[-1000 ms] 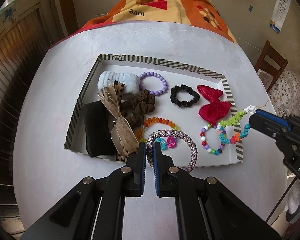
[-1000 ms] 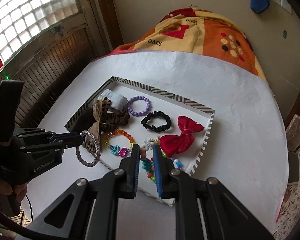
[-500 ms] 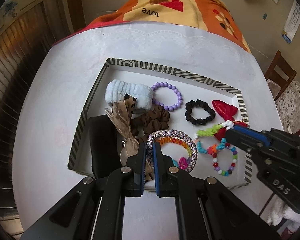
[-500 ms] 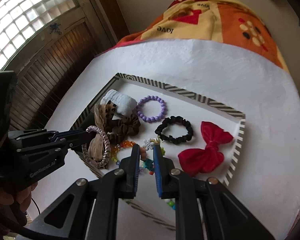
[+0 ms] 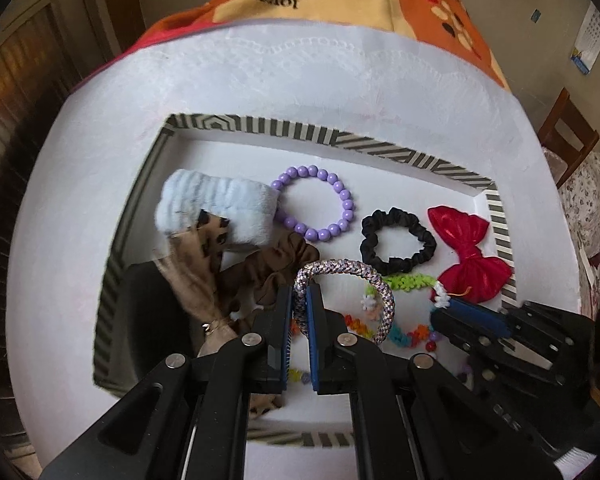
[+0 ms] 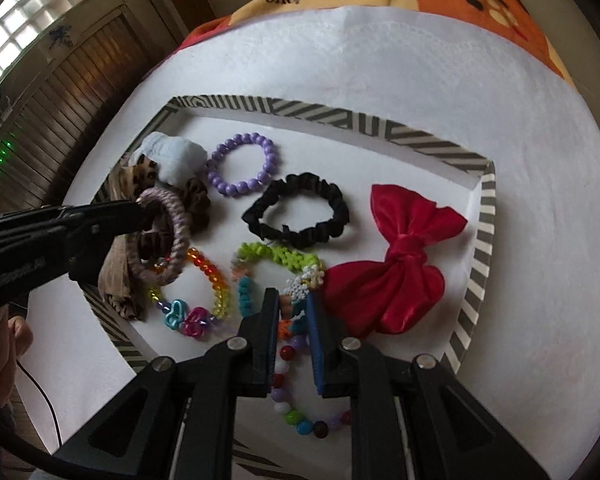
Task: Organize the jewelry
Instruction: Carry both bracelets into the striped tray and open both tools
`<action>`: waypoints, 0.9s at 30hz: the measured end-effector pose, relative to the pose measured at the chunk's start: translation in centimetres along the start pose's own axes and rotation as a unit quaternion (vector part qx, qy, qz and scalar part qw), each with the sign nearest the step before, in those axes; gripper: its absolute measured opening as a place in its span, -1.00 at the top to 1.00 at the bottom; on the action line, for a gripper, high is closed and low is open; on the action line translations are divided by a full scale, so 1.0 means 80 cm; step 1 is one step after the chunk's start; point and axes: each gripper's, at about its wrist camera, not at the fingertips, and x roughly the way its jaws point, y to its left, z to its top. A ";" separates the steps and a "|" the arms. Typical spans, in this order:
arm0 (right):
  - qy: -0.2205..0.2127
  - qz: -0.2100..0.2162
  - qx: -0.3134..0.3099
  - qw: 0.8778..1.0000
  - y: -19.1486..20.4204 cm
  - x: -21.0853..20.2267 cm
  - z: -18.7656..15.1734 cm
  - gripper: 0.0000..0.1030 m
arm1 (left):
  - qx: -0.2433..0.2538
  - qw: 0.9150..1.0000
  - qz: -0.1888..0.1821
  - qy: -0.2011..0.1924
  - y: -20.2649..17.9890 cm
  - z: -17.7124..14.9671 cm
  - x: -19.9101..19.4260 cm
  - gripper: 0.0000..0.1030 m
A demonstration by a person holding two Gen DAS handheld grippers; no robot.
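Note:
My left gripper (image 5: pixel 299 300) is shut on a braided pastel bracelet (image 5: pixel 352 272), which hangs just above the striped-rim tray (image 5: pixel 380 146), over the brown scrunchie (image 5: pixel 268 268). In the right wrist view that left gripper (image 6: pixel 140 210) comes in from the left with the braided bracelet (image 6: pixel 176 248). My right gripper (image 6: pixel 294 308) is shut on a flower-bead bracelet (image 6: pixel 284 256), green and teal, low over the tray (image 6: pixel 482 216) beside the red bow (image 6: pixel 400 276). In the left wrist view the right gripper (image 5: pixel 452 308) shows at the right.
In the tray lie a purple bead bracelet (image 5: pixel 316 208), a black scrunchie (image 5: pixel 398 240), a light blue fluffy band (image 5: pixel 216 208), a tan leopard bow (image 5: pixel 196 276), a black box (image 5: pixel 148 312), a rainbow bead bracelet (image 6: pixel 212 276) and a round-bead bracelet (image 6: pixel 296 420). A wooden chair (image 5: pixel 568 136) stands at the right.
Both grippers have come down and inward over the tray with their bracelets. The flower-bead bracelet, which hung in the air at the tray's right edge, now lies low beside the red bow.

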 end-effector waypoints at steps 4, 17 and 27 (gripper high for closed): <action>-0.006 0.003 0.015 1.000 -0.007 -0.014 -0.004 0.39 | -0.002 1.000 -0.008 0.013 -0.001 0.006 0.021 1.00; -0.033 0.005 0.017 0.999 0.001 -0.052 -0.017 0.20 | -0.003 1.000 -0.001 0.020 -0.006 0.014 0.044 1.00; -0.034 -0.010 0.016 0.999 0.005 -0.058 -0.031 0.10 | -0.004 1.000 0.010 0.013 -0.016 -0.002 0.026 0.67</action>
